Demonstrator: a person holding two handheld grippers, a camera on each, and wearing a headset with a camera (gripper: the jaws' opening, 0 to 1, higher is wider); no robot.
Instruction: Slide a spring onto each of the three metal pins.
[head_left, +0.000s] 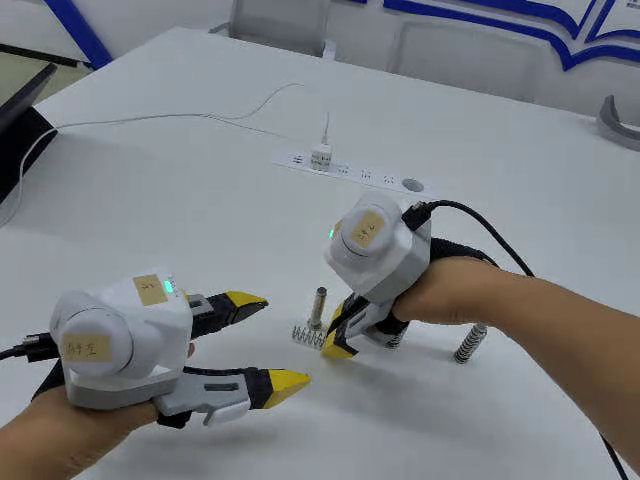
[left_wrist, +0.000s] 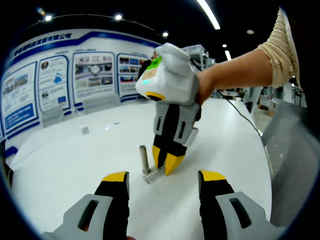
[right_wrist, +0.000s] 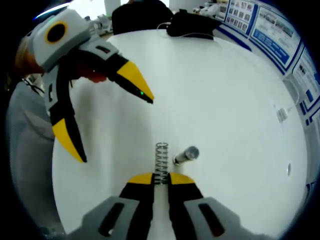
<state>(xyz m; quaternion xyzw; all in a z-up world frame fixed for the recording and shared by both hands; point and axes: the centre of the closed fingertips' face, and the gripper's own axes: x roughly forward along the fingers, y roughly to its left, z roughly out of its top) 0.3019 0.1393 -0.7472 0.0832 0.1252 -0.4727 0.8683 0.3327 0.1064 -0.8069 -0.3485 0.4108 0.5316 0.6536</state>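
Right hand-held gripper (right_wrist: 160, 179) grasped a spring (right_wrist: 161, 157) beside a pin (right_wrist: 186, 155); next, probably lifting it over the top. Left hand-held gripper (left_wrist: 163, 181) hung released.

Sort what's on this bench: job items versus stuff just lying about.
Job: right gripper, shut on a spring; upright metal pin; second spring; left gripper, open.
Lying about: power strip, charger, white cable.

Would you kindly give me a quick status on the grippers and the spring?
Left gripper open, hovering off to the side. Right gripper shut on spring, low at the table. Pin upright beside it, bare. No obstruction seen.
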